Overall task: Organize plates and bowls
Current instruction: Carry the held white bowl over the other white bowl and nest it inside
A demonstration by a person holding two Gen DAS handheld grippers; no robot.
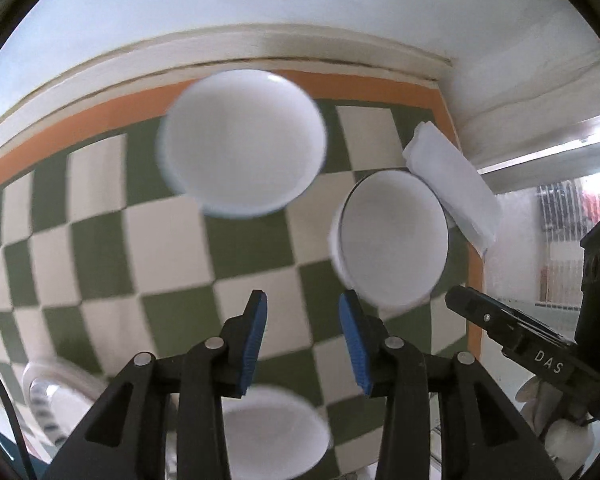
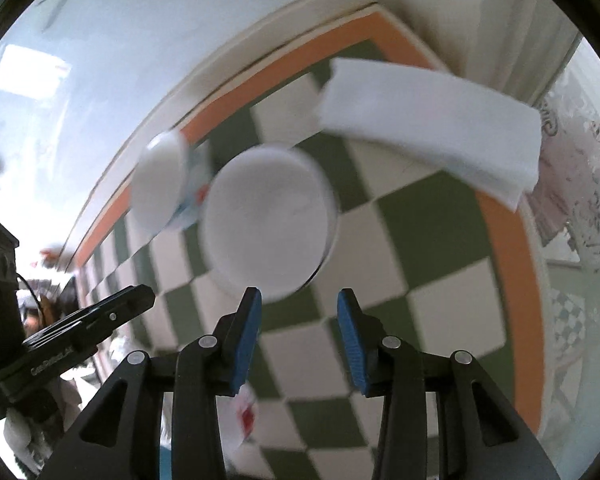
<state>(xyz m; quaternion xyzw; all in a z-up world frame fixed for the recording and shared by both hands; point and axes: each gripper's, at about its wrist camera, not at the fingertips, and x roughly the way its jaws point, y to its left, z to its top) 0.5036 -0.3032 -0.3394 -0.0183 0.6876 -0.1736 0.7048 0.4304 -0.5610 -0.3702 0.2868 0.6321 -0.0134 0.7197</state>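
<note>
Your green-and-cream checked counter (image 1: 100, 248) with orange border runs to a white wall. On it: wide white round plate (image 1: 242, 144), empty; white bowl (image 1: 394, 240) just right, empty, a folded white cloth (image 1: 452, 184) at its far rim. A third dish is cut off below. Left gripper (image 1: 303, 344) and right gripper (image 2: 299, 336) part-open, holding nothing. Everything blurred.

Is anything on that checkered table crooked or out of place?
Yes: the folded white cloth lies slantwise at the corner of the tablecloth, one end hanging past its orange border, beside the bowl. No spills or breakage show, though the pictures are blurred.
</note>
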